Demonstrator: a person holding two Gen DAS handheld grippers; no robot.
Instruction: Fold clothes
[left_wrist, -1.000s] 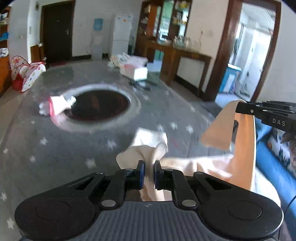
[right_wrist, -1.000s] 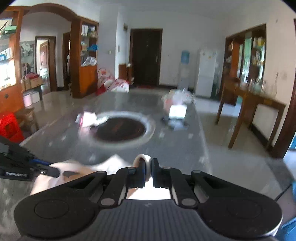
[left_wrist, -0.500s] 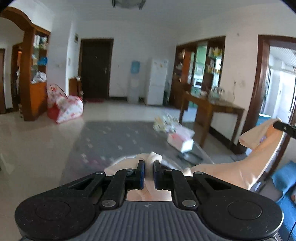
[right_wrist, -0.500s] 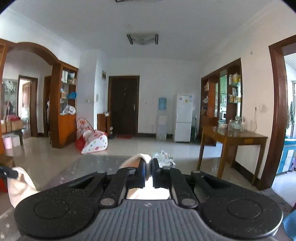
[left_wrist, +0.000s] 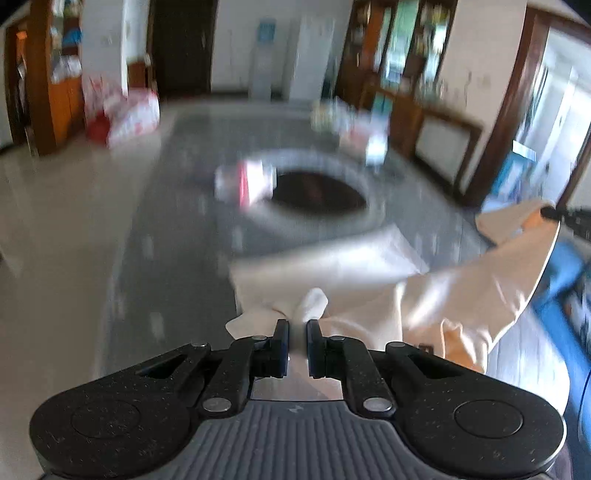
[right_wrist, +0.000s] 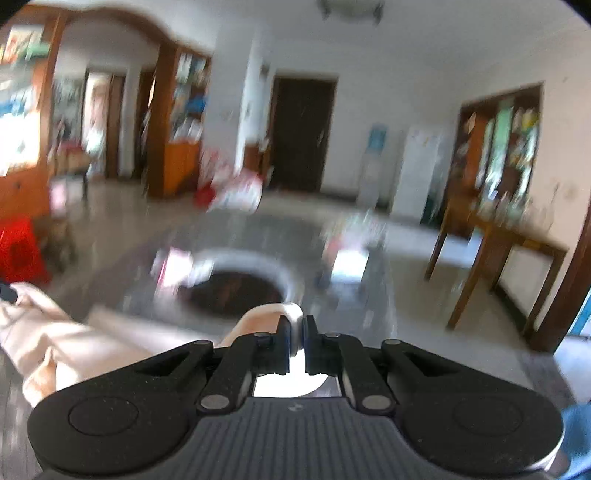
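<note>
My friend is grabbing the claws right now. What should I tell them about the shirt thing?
Left claw: shut on one edge of the peach garment.
Right claw: shut on another edge of it.
The garment hangs stretched between the two claws; its lower part lies spread on the grey table. The pictures are blurred, so the exact lay is hard to tell.
Done: both edges gripped.
Left: lay it flat, make the folds, let go.
</note>
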